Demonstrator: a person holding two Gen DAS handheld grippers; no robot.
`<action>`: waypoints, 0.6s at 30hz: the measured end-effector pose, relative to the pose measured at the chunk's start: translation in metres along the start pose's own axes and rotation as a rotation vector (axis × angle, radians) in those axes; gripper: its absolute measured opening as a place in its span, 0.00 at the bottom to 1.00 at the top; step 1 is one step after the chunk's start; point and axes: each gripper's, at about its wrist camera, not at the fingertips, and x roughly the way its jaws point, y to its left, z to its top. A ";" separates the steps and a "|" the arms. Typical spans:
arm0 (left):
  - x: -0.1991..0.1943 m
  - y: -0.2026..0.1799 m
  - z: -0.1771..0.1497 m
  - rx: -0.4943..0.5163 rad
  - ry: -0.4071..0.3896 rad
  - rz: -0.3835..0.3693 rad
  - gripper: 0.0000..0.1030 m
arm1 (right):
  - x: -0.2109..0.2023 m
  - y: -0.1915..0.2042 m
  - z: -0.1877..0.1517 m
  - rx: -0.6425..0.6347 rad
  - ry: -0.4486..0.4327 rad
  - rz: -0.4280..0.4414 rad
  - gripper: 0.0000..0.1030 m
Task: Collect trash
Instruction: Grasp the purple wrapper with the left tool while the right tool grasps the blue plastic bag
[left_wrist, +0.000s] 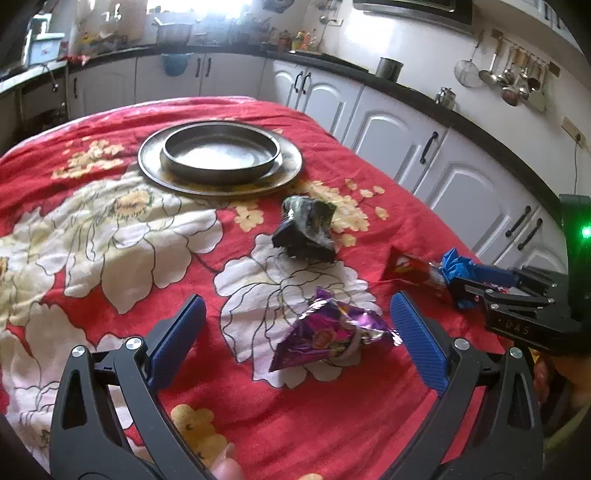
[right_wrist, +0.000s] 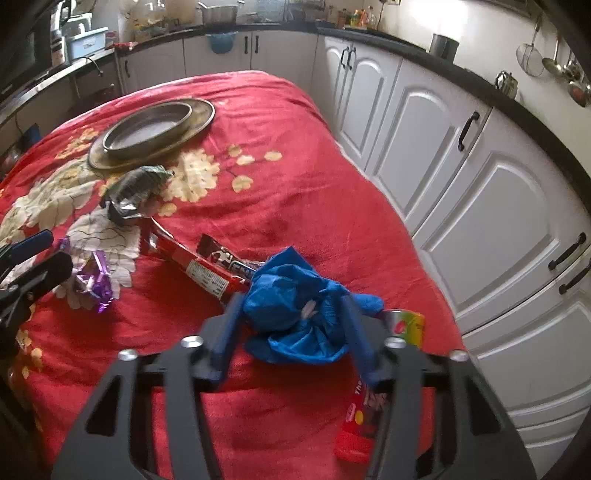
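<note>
My left gripper (left_wrist: 297, 325) is open, its blue pads either side of a crumpled purple foil wrapper (left_wrist: 332, 334) lying on the red floral cloth. The wrapper also shows in the right wrist view (right_wrist: 94, 277). My right gripper (right_wrist: 291, 325) is shut on a crumpled blue plastic bag (right_wrist: 295, 306), seen from the left wrist view at the right (left_wrist: 458, 266). A black and silver wrapper (left_wrist: 306, 229) lies beyond the purple one. A red wrapper (right_wrist: 195, 269) and a dark candy wrapper (right_wrist: 229, 260) lie just ahead of the blue bag.
A metal bowl (left_wrist: 221, 153) sits on a round metal tray (left_wrist: 291, 170) at the far side of the table. A red packet (right_wrist: 360, 417) and a colourful packet (right_wrist: 406, 325) lie under my right gripper near the table's right edge. White cabinets (right_wrist: 480, 192) run along the right.
</note>
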 end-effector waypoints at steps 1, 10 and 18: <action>0.001 0.001 0.000 -0.007 0.004 0.001 0.89 | 0.002 0.000 0.000 0.007 0.001 0.009 0.31; 0.004 0.005 -0.002 -0.023 0.023 -0.021 0.49 | -0.023 -0.010 -0.018 0.108 -0.037 0.145 0.07; -0.003 -0.005 -0.005 0.018 0.024 -0.058 0.22 | -0.054 0.002 -0.037 0.121 -0.068 0.216 0.06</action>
